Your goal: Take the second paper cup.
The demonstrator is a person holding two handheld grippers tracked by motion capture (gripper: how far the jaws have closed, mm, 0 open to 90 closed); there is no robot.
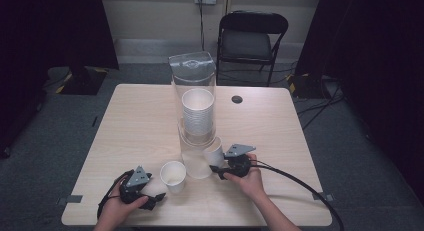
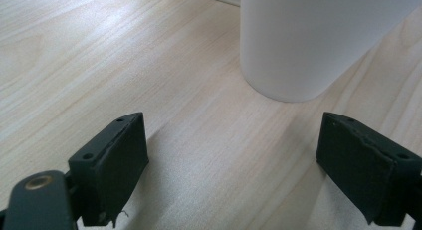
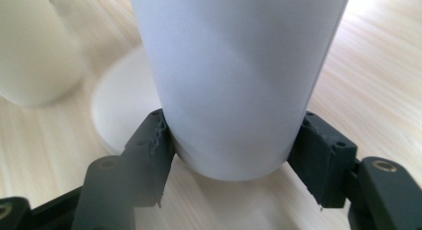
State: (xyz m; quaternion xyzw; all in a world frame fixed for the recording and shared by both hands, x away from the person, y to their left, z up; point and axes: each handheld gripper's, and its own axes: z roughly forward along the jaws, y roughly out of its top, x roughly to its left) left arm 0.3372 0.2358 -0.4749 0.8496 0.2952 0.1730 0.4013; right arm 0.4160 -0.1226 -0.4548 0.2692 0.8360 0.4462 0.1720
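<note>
Table [image 1: 135, 121] | right claw [image 1: 218, 169] grips tilted cup [image 1: 214, 151], rim up-left

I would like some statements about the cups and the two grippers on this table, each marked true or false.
1. The right gripper is closed on a white paper cup. True.
2. The left gripper holds a cup. False: its jaws stand open with nothing between them; the loose cup stands on the table just ahead of it.
3. A stack of white cups sits inside the clear dispenser tube. True.
4. The loose cup near the left gripper lies on its side. False: it stands upright, mouth up.
5. A black folding chair stands behind the table. True.
6. The dispenser tube stands at the table's left edge. False: it stands near the middle.
</note>
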